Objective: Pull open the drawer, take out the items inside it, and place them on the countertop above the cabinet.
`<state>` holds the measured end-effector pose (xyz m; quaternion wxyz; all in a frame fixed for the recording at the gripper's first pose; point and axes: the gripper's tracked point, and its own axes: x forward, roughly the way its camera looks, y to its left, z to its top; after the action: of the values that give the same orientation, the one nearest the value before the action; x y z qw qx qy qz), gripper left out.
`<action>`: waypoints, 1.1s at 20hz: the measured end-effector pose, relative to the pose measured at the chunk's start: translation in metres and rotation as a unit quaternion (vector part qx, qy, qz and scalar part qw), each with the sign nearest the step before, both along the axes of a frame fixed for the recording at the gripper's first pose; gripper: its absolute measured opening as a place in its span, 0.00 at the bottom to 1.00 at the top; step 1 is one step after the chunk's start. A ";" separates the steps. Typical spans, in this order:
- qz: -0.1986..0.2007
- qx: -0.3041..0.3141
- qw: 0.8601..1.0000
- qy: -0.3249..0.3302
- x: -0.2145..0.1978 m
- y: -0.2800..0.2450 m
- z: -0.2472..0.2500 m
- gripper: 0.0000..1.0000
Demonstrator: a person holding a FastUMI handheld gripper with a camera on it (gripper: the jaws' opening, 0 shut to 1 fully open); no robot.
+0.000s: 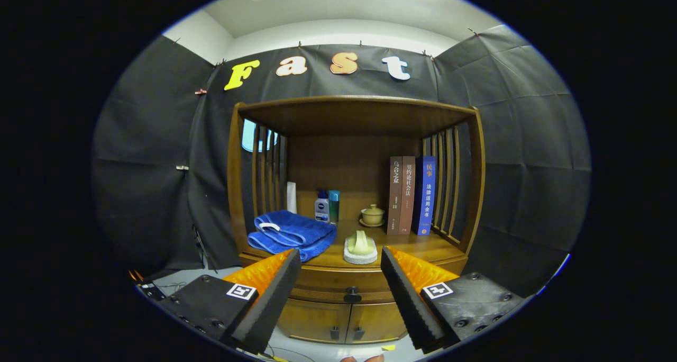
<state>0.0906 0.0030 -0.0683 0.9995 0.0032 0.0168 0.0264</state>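
A wooden cabinet [355, 113] stands ahead against the booth wall. Its drawer [338, 282] is shut, with a dark knob [351, 295] at the middle, seen between my fingers and beyond them. My gripper [341, 261] is open and holds nothing; it hangs some way in front of the drawer. On the countertop [423, 245] lie a folded blue towel [292, 234] at the left and a pale soap on a white dish [360, 247] near the front edge. The drawer's contents are hidden.
At the back of the countertop stand two small bottles [327, 207], a lidded cup on a saucer [373, 215] and three upright books [411, 195]. Slatted side rails [449, 192] and a top board enclose the shelf. Two lower doors [346, 322] sit under the drawer.
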 end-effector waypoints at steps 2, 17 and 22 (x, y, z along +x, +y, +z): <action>-0.002 -0.003 1.000 0.004 -0.016 -0.004 0.011 0.98; 0.015 0.008 1.000 -0.023 -0.079 0.005 0.065 0.98; 0.020 0.018 0.999 -0.017 -0.081 0.009 0.060 0.98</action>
<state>0.0097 0.0116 -0.0082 0.9987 0.0200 -0.0007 0.0470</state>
